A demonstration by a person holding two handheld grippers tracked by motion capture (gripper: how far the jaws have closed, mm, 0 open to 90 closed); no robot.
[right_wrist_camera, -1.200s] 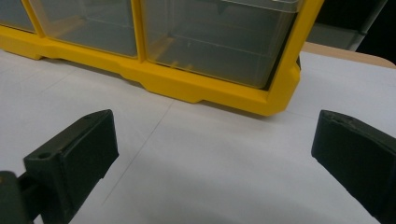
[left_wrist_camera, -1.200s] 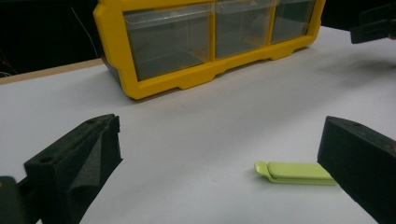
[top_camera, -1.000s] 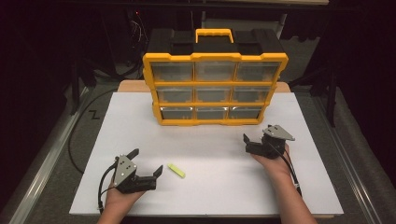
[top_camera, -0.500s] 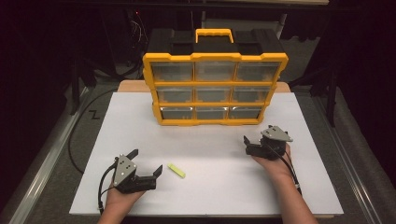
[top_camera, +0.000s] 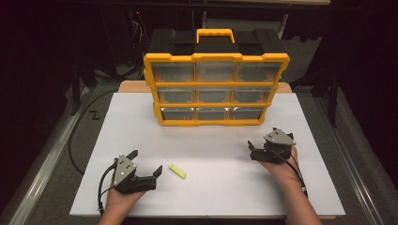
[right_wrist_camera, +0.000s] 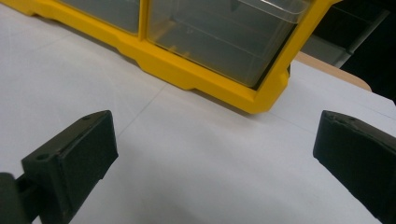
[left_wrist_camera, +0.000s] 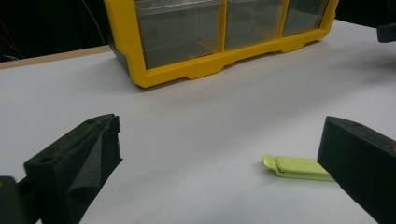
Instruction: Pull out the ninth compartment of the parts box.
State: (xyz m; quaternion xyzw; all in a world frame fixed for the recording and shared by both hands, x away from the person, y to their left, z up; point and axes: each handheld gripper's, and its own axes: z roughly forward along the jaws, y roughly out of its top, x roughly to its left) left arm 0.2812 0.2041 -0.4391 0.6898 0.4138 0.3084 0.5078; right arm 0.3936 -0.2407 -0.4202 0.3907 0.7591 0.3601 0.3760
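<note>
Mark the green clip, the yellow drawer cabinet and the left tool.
green clip (top_camera: 177,171), high view, middle of its body
yellow drawer cabinet (top_camera: 216,86), high view, front frame
left tool (top_camera: 146,163), high view, between its open jaws

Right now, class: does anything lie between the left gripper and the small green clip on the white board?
Nothing visible does. The left gripper is open, and only bare white board separates it from the green clip.

R gripper (right_wrist_camera: 212,154) jaws spread wide, nothing btwn them, over white table (right_wrist_camera: 196,172). Yellow drawer cabinet (right_wrist_camera: 210,88) ahead, its clear drawers (right_wrist_camera: 224,37) shut.
</note>
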